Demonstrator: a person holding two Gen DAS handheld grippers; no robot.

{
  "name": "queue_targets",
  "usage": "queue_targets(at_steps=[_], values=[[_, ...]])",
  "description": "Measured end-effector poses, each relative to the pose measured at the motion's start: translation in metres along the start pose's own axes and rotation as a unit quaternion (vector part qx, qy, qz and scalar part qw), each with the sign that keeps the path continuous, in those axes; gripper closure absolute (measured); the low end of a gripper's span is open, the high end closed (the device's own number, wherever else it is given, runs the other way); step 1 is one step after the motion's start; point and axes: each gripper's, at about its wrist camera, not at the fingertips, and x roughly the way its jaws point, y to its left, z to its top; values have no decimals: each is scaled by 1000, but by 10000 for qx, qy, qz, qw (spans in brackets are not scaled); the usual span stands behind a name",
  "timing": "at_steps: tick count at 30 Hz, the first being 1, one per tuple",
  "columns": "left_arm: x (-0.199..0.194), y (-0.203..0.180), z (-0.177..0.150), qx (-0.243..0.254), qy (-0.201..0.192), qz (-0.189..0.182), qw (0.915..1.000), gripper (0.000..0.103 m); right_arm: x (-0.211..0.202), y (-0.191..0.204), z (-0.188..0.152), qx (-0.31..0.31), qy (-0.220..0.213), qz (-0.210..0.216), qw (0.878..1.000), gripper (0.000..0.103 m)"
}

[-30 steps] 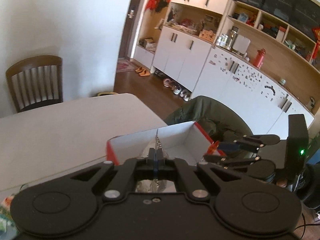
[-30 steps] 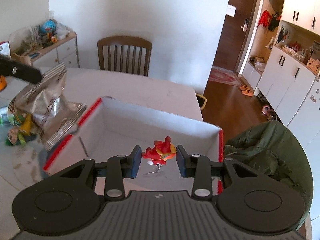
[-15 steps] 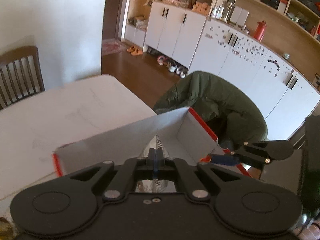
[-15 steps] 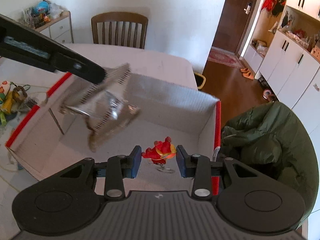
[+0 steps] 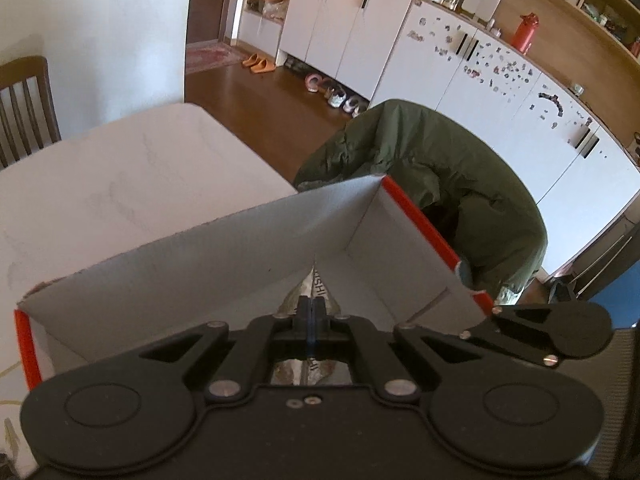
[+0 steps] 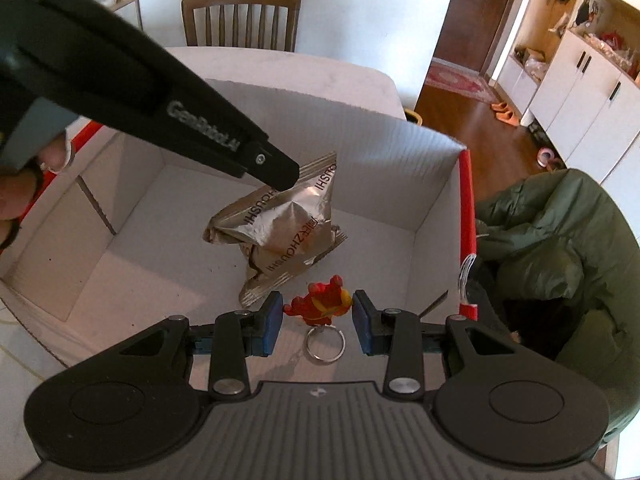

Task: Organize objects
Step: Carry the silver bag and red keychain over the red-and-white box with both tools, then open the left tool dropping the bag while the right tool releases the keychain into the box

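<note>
Right wrist view shows the left gripper (image 6: 280, 174) pinching a crinkled silver foil snack packet (image 6: 280, 232) inside the red-edged white cardboard box (image 6: 360, 136), unreleased, while the right gripper (image 6: 318, 322), fingers wide, straddles a red toy keychain (image 6: 320, 306) already lying near the box's right wall.

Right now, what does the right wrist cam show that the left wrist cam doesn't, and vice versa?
Right wrist only: the red keychain on the box floor between the open right gripper, the whole silver bag hanging inside the box, and the left gripper from outside, pinching the bag's top edge.

Left wrist only: the left gripper shut, with just a sliver of bag past its tips, and the red bottle on the counter.

Both: the white box with red edges, the table, the green jacket.
</note>
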Motion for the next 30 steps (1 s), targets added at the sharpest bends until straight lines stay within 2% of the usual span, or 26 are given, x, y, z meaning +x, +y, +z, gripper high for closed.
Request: queue_targets(at_steps=[10,12,16,21,25,27,30], values=[[19,11,-4,-49,326,179,9993,102,-1,1,1,-3,3,-2,10000,65],[21,12,-5,-82,396,213,9990,95,-2,0,1,11,-19,14,10000,64],[19,14,-7,-151,422,258,9987,84,-9,-2,3,82,-127,45,9999,52],[7,12,-9,-191,314,356,9987,54,-18,0,3,85,-187,-6,9998,49],[-8,10,-11,-155,208,364,9990,49,-25,0,4,91,-270,-18,9996,48],[-16,9,-12,-157,119,391,9990,39,-31,1,4,74,-326,3,9994,46],[-29,9,-15,-177,-1,376,9991,37,-41,3,4,82,-443,68,9990,42]])
